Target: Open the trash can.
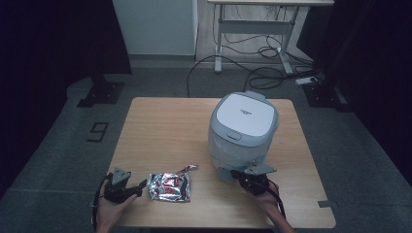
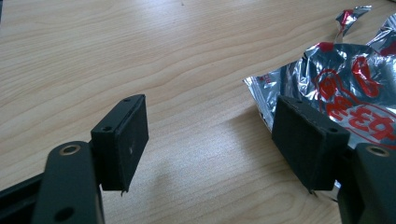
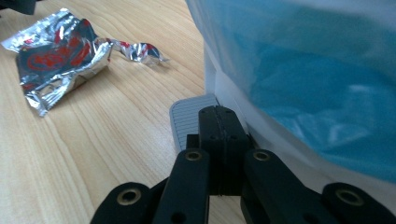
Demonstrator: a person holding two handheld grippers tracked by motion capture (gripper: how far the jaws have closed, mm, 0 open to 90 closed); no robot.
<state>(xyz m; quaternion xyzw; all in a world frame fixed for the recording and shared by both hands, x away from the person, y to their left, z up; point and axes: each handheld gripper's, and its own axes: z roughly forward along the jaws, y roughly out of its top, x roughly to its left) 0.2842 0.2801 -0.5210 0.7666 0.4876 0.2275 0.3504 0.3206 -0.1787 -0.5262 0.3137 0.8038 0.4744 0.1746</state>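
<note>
A crumpled silver foil packet (image 1: 169, 187) with red print lies on the wooden table (image 1: 160, 126) near the front edge. My left gripper (image 1: 138, 189) is open just left of it; in the left gripper view one pad (image 2: 312, 140) overlaps the packet's (image 2: 345, 84) near corner, while the other pad (image 2: 123, 140) stands over bare wood. A white and pale blue pedal bin (image 1: 242, 133) with a closed lid stands right of centre. My right gripper (image 1: 237, 174) is shut, its tips (image 3: 219, 122) over the bin's ribbed grey pedal (image 3: 187, 119).
The bin's translucent blue wall (image 3: 308, 79) rises close on the right of the right gripper view. The packet (image 3: 56, 58) lies further off there. Beyond the table are cables (image 1: 252, 73) on the floor, a desk frame (image 1: 252, 29) and dark curtains.
</note>
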